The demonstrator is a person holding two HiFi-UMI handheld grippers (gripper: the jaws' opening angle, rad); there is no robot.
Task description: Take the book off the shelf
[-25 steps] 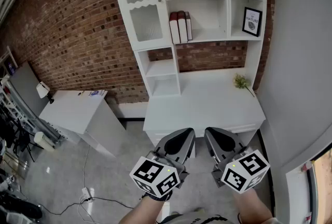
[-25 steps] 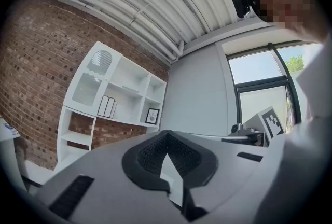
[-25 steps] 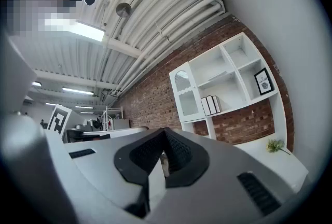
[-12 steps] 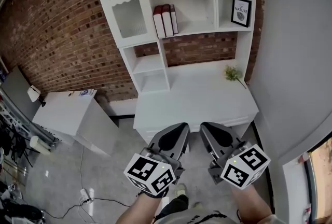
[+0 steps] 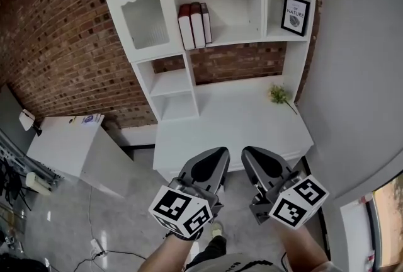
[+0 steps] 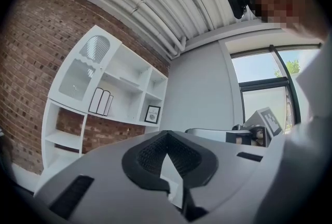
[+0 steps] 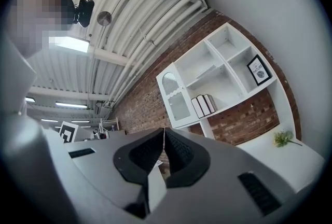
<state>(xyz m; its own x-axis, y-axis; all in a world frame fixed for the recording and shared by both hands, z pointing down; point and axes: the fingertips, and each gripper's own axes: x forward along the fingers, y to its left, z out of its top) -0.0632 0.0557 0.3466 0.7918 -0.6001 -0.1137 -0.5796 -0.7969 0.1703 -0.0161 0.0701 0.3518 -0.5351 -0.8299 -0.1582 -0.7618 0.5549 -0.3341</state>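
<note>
My left gripper and right gripper were both closed and empty, held low before the desk. In the last second I had stepped nearer, but the shelf was still well out of reach. Three books stood upright on its middle shelf, beside one framed picture. One plant lay below.

A framed picture stands at upper right — below it, a small green plant on the white desk. Behind, a brick wall; white cabinet at left.
</note>
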